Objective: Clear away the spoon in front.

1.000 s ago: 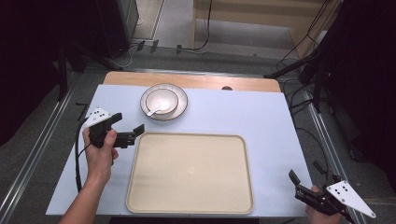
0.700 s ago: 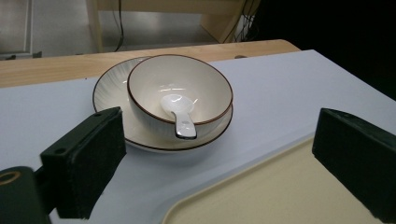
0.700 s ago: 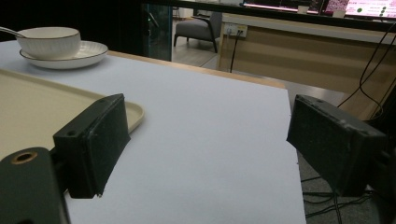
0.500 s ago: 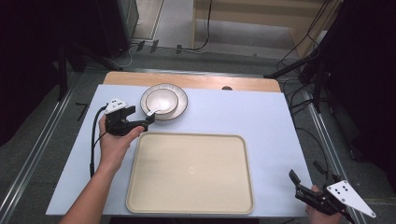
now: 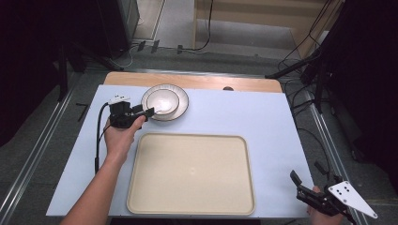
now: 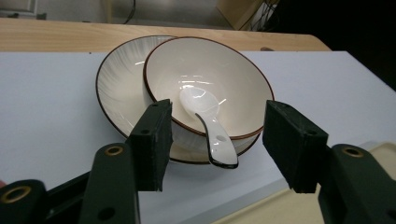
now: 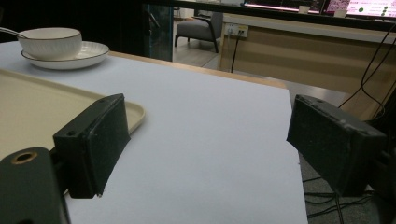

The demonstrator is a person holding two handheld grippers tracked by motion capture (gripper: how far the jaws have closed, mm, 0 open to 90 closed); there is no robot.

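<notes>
A cream bowl with a dark rim sits on a ribbed plate at the table's far middle, also seen as bowl on plate. A white spoon lies in the bowl, its handle sticking out over the near rim. My left gripper is open at the plate's left edge; in the left gripper view its jaws stand either side of the spoon handle without touching it. My right gripper rests open at the table's near right corner, with nothing between its jaws.
A large cream tray lies bare on the blue-white table cover, just in front of the plate. A wooden strip runs along the far edge. Cables and dark stands crowd the floor beyond.
My left gripper has travelled right and away from me, from the table's left side up to the plate's edge. The right gripper has stayed put.
</notes>
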